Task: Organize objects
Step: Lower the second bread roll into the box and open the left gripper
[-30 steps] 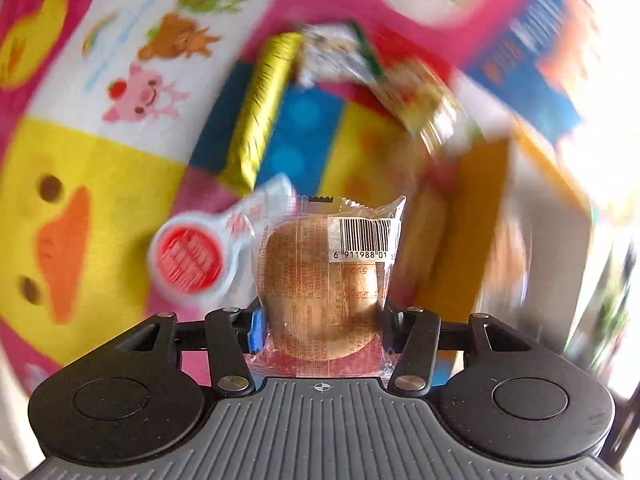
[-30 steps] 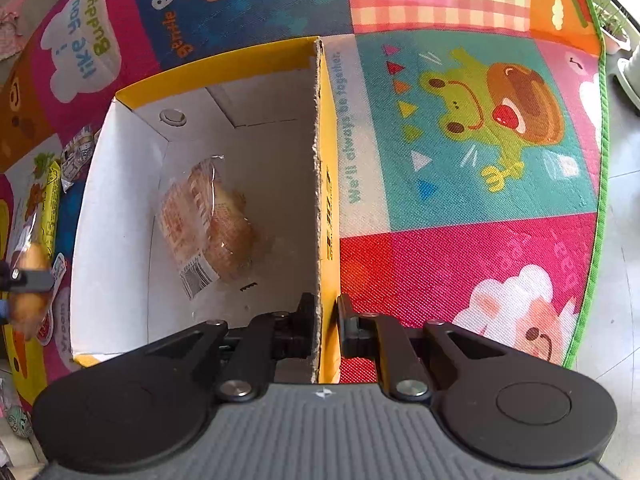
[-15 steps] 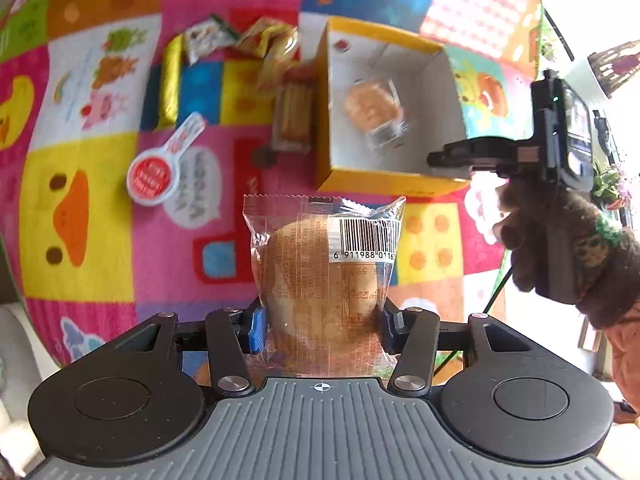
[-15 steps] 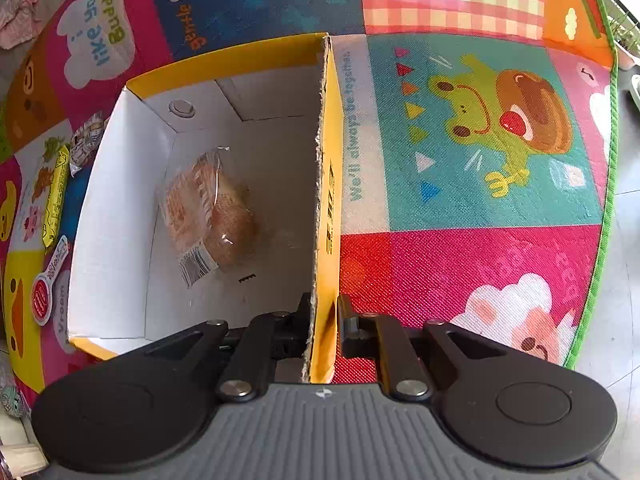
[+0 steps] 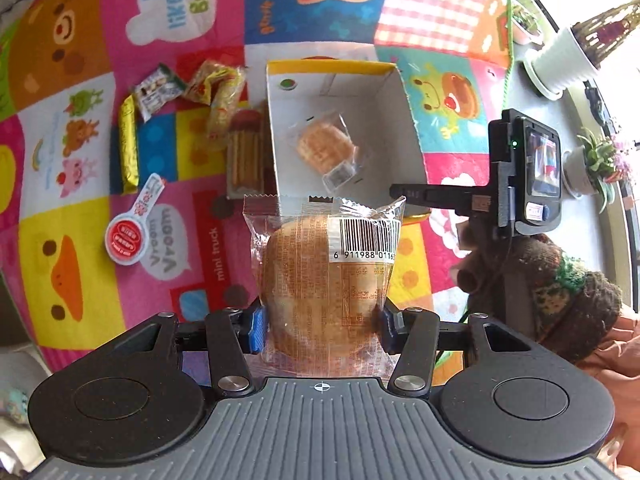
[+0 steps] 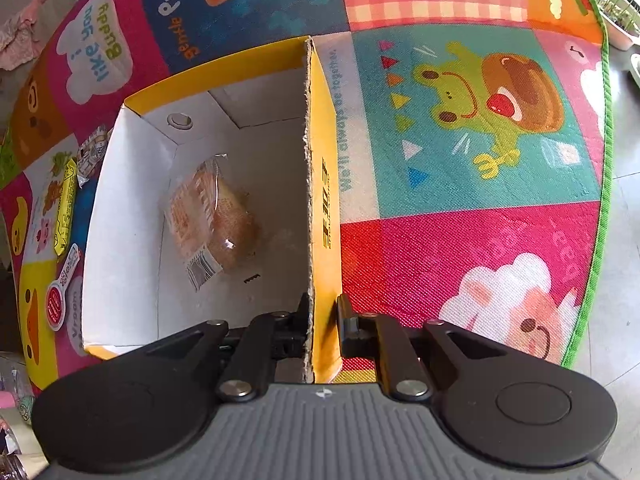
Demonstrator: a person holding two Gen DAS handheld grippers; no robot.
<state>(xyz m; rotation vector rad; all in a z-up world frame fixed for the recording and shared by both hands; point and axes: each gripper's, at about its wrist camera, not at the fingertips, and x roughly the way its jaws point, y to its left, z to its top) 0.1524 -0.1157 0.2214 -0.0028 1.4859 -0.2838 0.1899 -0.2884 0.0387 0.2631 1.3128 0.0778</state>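
**One bun carried above the box, box wall pinned**

The left gripper point(image 5: 320, 326) has its fingers part-open and pressed on a round brown bun in a clear wrapper with a barcode point(image 5: 326, 276), held high over the colourful cartoon play mat point(image 5: 64, 208), apparently for transfer. The open yellow cardboard box with white inside point(image 6: 120, 216) already contains a similar wrapped bun point(image 6: 212, 216). The right gripper point(image 6: 323, 332) is nearly closed on the box's right wall, presumably to steady it. Loose snack packets point(image 5: 192, 96) and a red-and-white round-ended sachet point(image 5: 130, 226) lie on the mat beside the box, evidently unsorted.
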